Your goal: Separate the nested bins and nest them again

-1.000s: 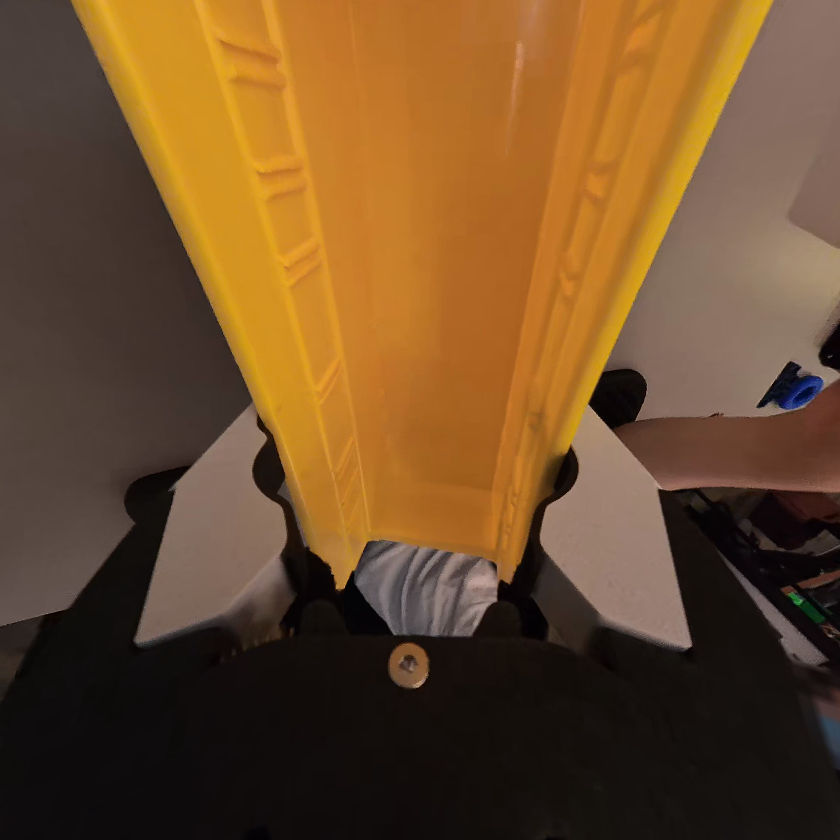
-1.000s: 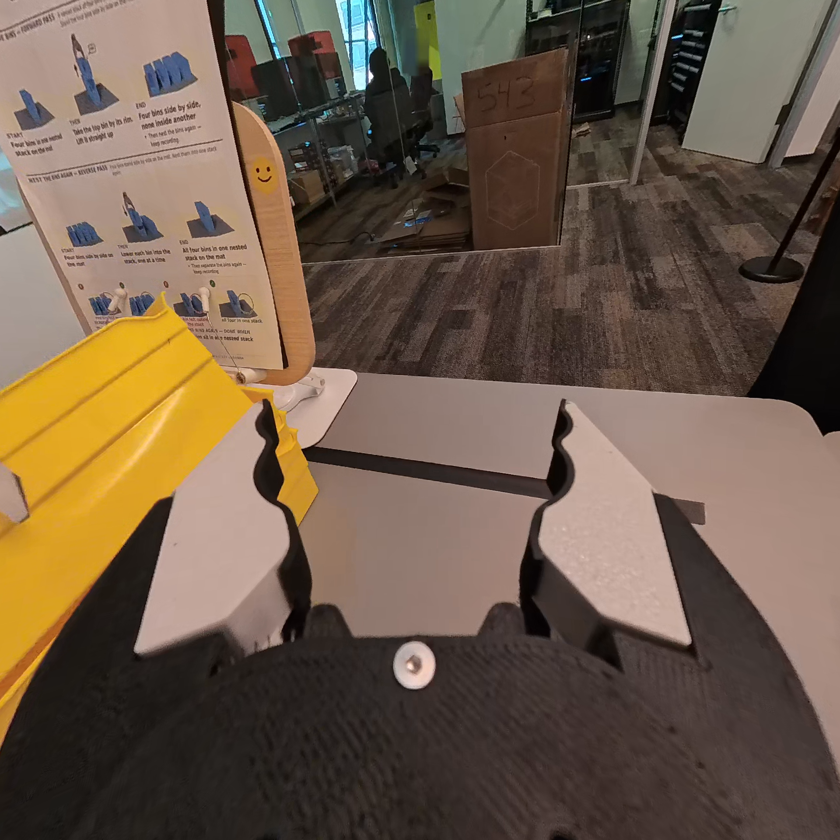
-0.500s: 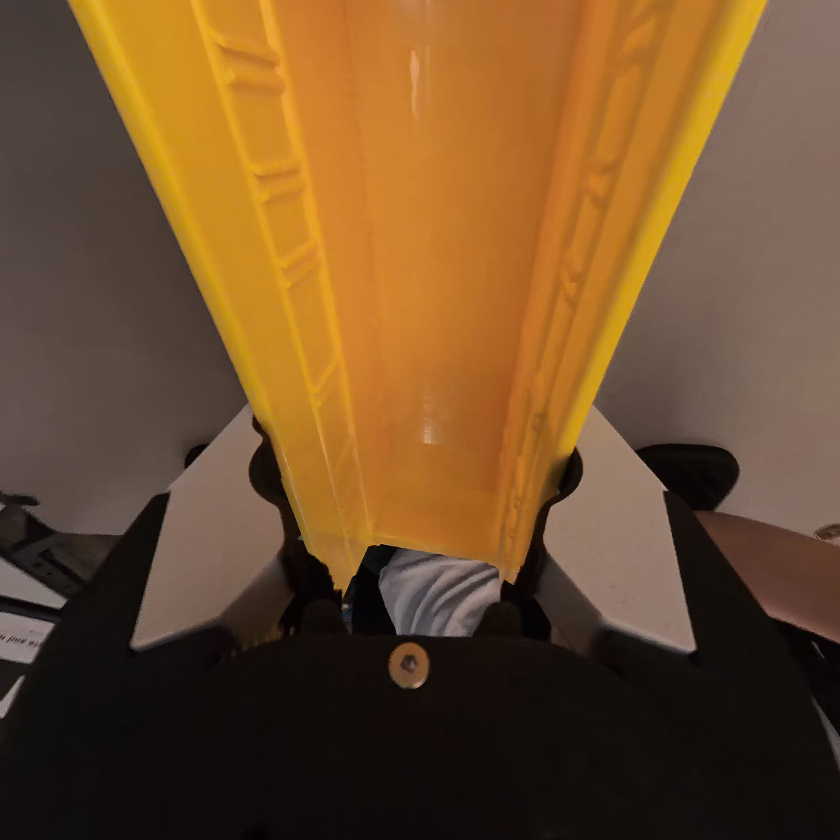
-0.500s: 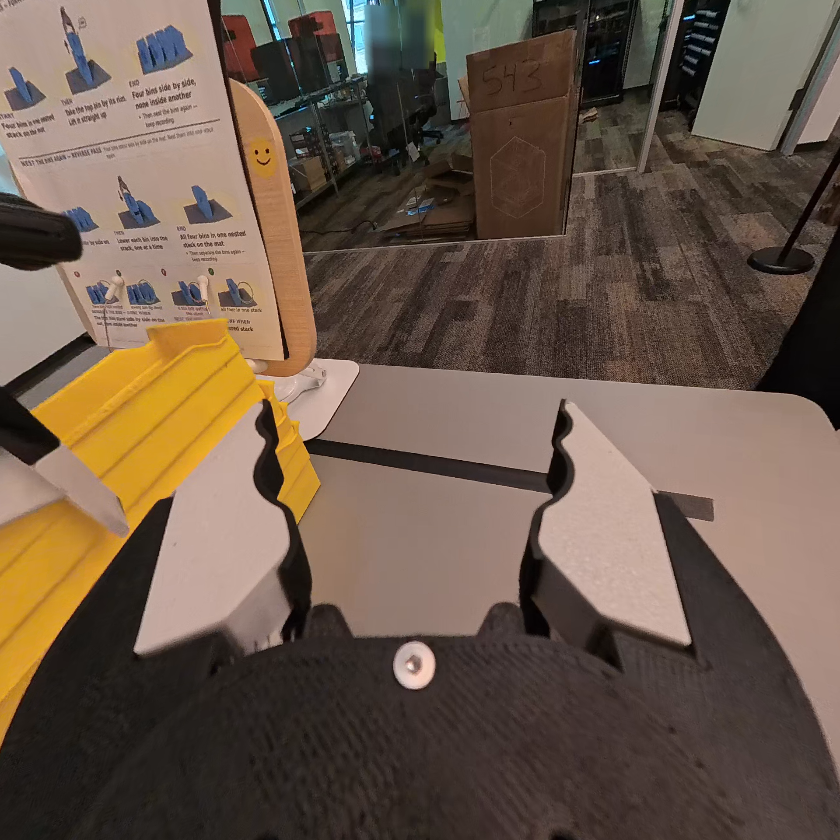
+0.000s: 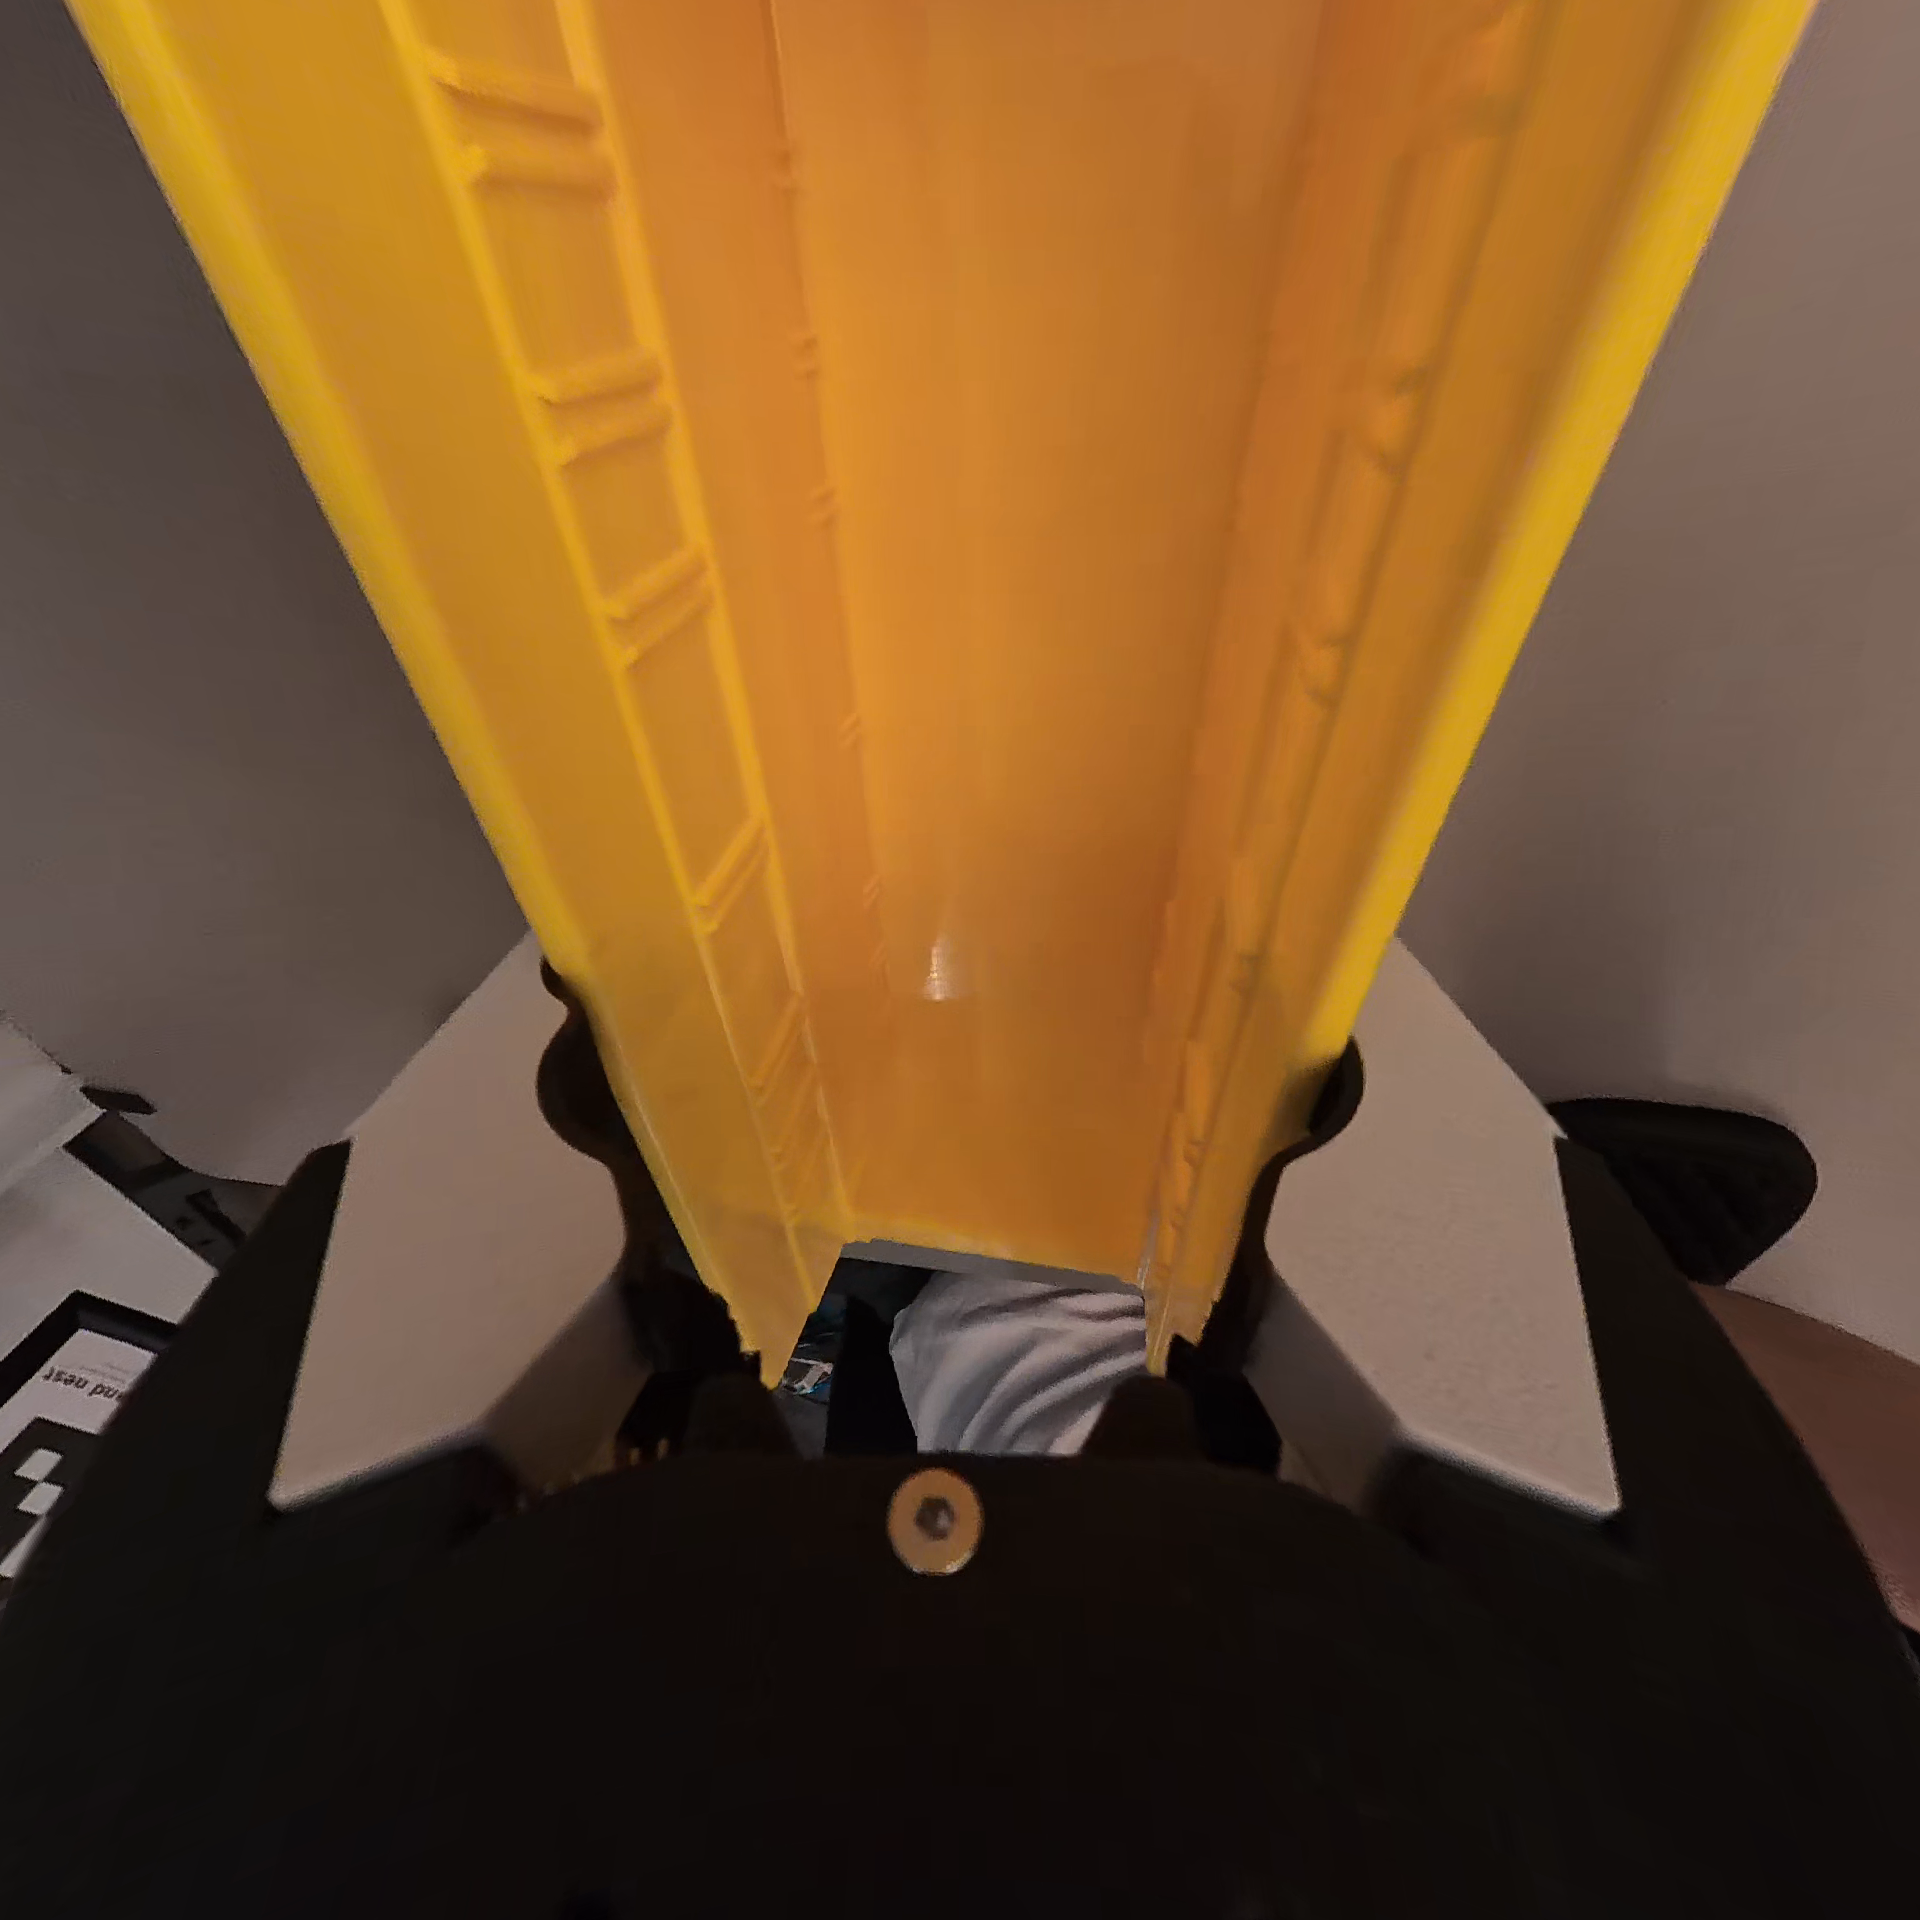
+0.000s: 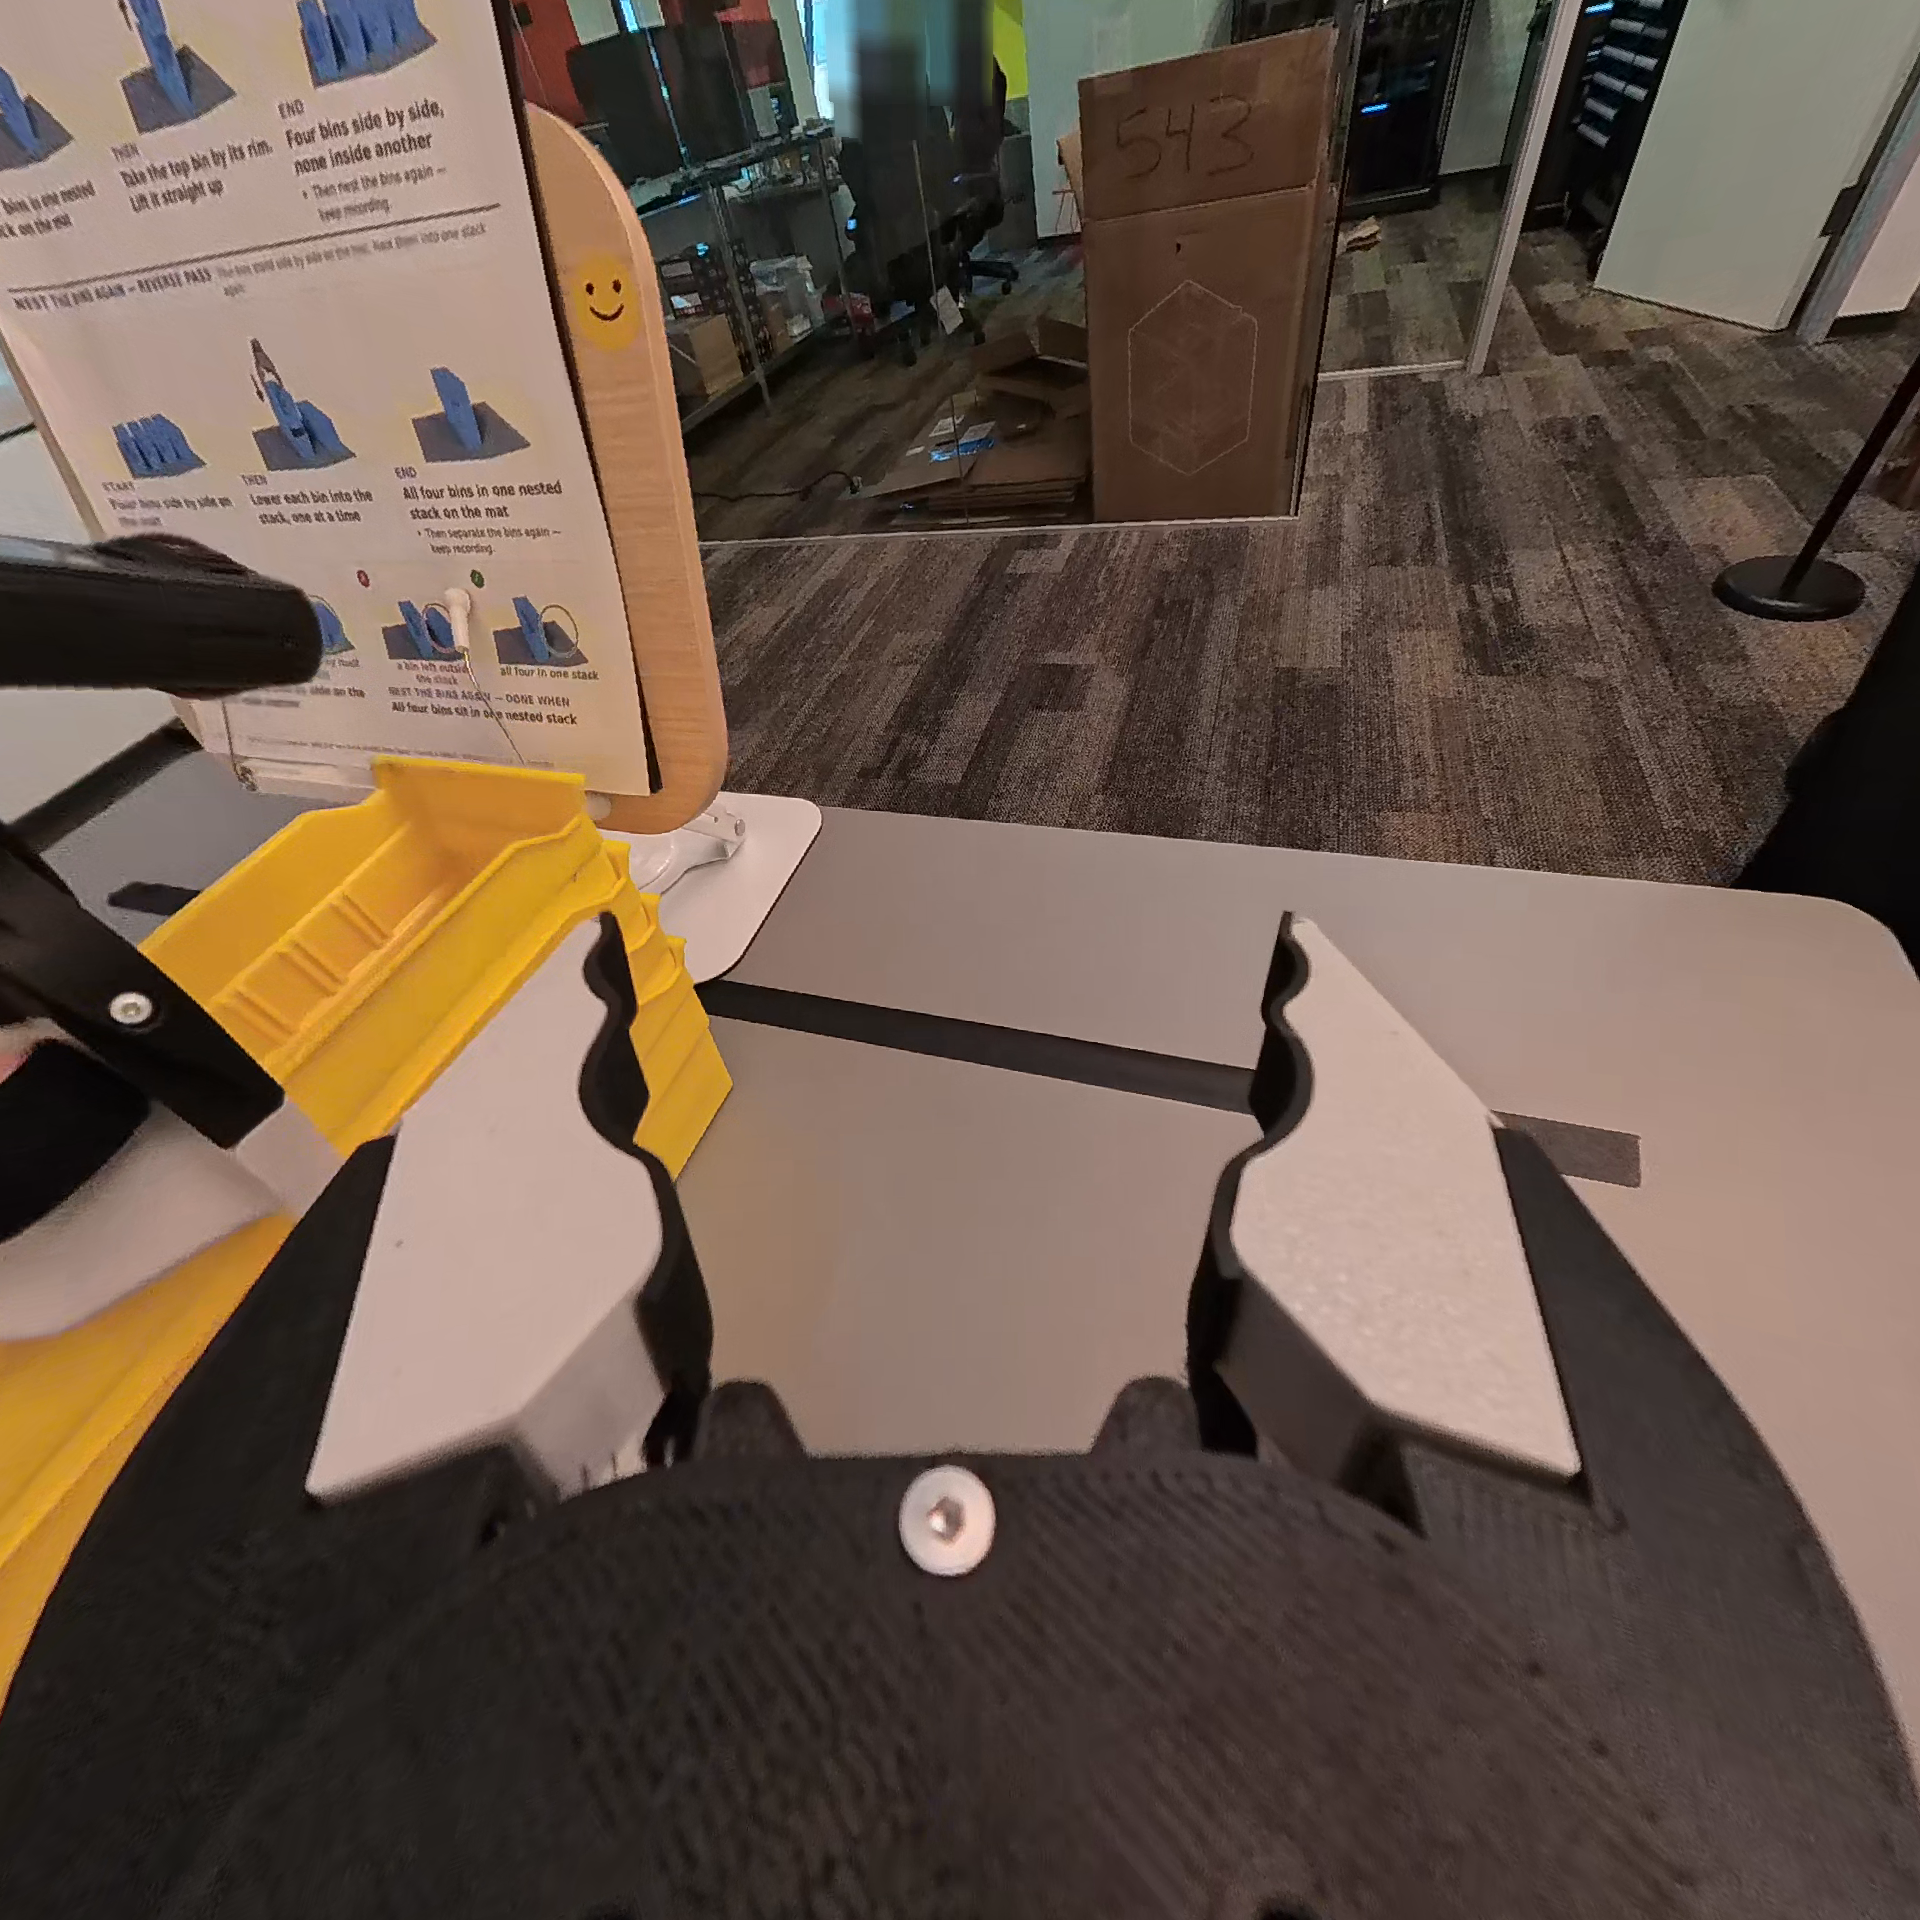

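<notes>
A: Left gripper (image 5: 940,1039) status?
B: Both pads press a yellow bin (image 5: 1039,571); the left wrist view shows little else.
A: Right wrist view?
B: Right gripper (image 6: 940,1039) wide, bare. Stacked bins (image 6: 416,935) stand left on the grey table (image 6: 1143,935). Beyond: instruction sheet (image 6: 312,364), carpet (image 6: 1351,675), cardboard box (image 6: 1195,281).

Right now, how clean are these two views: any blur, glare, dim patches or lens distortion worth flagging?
Left wrist view: dim, the yellow bin filling the frame with motion-smeared edges and one small glare spot on its inner floor. Right wrist view: bright and mostly sharp; wide-angle bending curves the table edge, the instruction sheet is slightly soft, and a masking blur sits at the top.
</notes>
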`<state>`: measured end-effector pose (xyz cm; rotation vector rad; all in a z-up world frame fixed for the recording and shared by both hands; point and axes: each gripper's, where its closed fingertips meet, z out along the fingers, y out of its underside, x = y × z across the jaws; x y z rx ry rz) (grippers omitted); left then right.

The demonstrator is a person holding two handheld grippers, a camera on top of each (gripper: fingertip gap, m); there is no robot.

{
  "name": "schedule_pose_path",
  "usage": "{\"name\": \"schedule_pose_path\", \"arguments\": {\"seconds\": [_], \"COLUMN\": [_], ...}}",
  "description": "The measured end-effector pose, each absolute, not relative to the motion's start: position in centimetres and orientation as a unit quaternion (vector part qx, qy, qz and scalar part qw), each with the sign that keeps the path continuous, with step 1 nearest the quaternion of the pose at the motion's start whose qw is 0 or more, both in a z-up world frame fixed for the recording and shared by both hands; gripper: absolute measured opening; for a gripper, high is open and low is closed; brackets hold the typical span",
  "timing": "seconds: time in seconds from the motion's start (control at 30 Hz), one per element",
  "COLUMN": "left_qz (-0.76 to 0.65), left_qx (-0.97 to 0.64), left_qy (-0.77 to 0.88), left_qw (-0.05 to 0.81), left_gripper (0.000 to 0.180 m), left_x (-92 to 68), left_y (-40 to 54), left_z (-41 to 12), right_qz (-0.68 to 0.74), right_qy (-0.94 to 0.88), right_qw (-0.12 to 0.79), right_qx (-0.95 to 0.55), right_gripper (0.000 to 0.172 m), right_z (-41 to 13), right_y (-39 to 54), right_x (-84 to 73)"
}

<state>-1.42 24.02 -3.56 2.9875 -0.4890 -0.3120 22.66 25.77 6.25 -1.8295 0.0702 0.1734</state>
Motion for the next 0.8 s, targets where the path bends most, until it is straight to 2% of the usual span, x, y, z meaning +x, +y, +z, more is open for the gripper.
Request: {"name": "schedule_pose_path", "arguments": {"seconds": [0.1, 0.2, 0.33, 0.43, 0.6, 0.7, 0.8], "left_qz": [-0.119, -0.077, -0.072, -0.062, -0.033, 0.063, 0.088], "left_qx": [0.974, 0.974, 0.968, 0.96, 0.92, 0.861, 0.766], "left_qy": [-0.183, -0.198, -0.235, -0.267, -0.278, -0.266, -0.254], "left_qw": [0.055, 0.076, 0.047, -0.05, -0.274, -0.429, -0.584], "left_gripper": [0.14, 0.146, 0.134, 0.124, 0.1, 0.088, 0.085], "left_x": [-1.6, -0.6, -0.7, -0.3, -2.1, -3.7, -8.2], "left_y": [23.8, 22.9, 23.2, 24.5, 27.4, 27.5, 26.6], "left_z": [-3.8, -2.6, 4.2, 11.7, 25.0, 33.6, 40.6], "right_qz": [0.069, 0.06, 0.062, 0.079, 0.062, 0.031, -0.019], "right_qy": [0.026, 0.022, 0.023, 0.026, 0.015, 0.035, 0.024], "right_qw": [0.602, 0.598, 0.595, 0.592, 0.593, 0.653, 0.694], "right_qx": [-0.795, -0.799, -0.801, -0.801, -0.803, -0.756, -0.719], "right_gripper": [0.12, 0.12, 0.12, 0.12, 0.119, 0.116, 0.116], "right_z": [6.0, 5.7, 5.4, 5.1, 4.7, 6.6, 8.2], "right_y": [25.9, 26.1, 26.3, 26.6, 27.2, 27.6, 27.4], "right_x": [22.4, 22.4, 22.5, 22.1, 21.5, 22.1, 22.3]}}
